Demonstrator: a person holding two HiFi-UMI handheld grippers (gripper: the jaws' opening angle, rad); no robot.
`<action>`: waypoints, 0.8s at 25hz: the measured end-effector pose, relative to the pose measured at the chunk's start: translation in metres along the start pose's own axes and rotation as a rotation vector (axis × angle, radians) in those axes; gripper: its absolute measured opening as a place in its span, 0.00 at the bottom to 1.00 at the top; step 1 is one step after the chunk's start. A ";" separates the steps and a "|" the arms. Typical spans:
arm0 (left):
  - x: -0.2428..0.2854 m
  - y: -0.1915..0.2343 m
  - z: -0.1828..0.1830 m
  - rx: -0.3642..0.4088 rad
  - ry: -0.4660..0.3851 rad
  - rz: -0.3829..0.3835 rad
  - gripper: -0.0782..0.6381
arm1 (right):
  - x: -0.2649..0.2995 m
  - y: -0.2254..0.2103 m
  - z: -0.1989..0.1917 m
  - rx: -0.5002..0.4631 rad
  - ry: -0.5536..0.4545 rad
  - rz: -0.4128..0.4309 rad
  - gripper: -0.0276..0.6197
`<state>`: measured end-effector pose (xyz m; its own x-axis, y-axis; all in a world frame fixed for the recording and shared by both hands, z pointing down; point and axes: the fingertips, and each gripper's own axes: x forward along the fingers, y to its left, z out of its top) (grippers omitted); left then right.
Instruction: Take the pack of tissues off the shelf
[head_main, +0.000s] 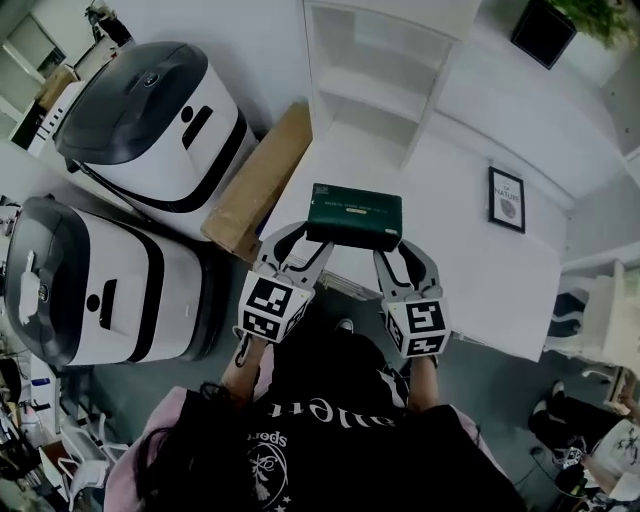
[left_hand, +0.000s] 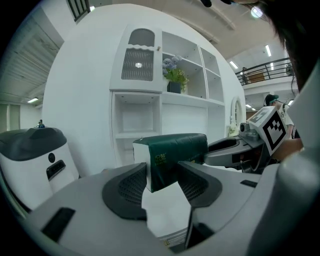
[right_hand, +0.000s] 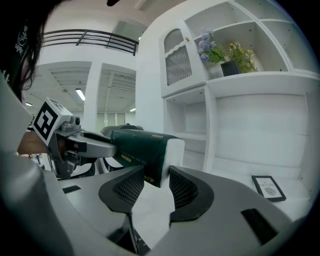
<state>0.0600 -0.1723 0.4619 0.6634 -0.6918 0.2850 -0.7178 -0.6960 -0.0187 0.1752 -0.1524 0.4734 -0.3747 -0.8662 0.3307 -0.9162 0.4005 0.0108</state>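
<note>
Tissues (head_main: 355, 212), a dark green pack, hang in the air in front of the person, clear of the shelf (head_main: 380, 100), which stands at 12 o'clock from the pack in the head view. The left gripper (head_main: 300, 243) pinches the pack's left end and the right gripper (head_main: 405, 258) pinches its right end; in each gripper view the pads sit against the pack's sides, with nothing else between them.

By my reading the lift is done: no part of the pack rests on a board, and the near compartments look bare. What seems left is only to carry it away or set it down, and the pictures do not show where.

The head view alone gives the whole layout: a cardboard box (head_main: 262, 180) at 9 o'clock from the pack, and two white machines (head_main: 150, 120) beyond it. The left gripper view shows only one of those machines, but adds the pack's white end face and the right gripper's marker cube at 3 o'clock. The right gripper view shows a frame (right_hand: 269, 186) at 4 o'clock, upright on a low board, and flowers (right_hand: 222, 50) higher up the shelf.
</note>
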 end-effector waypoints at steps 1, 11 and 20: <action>-0.004 -0.001 -0.001 0.000 0.001 0.006 0.37 | -0.002 0.003 -0.001 0.000 -0.003 0.007 0.31; -0.030 0.005 -0.002 -0.009 -0.010 0.046 0.37 | -0.006 0.027 0.005 -0.025 -0.032 0.038 0.31; -0.076 0.017 -0.004 0.005 -0.042 0.018 0.37 | -0.018 0.073 0.014 -0.025 -0.047 0.007 0.31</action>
<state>-0.0033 -0.1311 0.4436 0.6584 -0.7119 0.2445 -0.7289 -0.6840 -0.0286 0.1130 -0.1121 0.4554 -0.3878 -0.8761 0.2866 -0.9099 0.4135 0.0327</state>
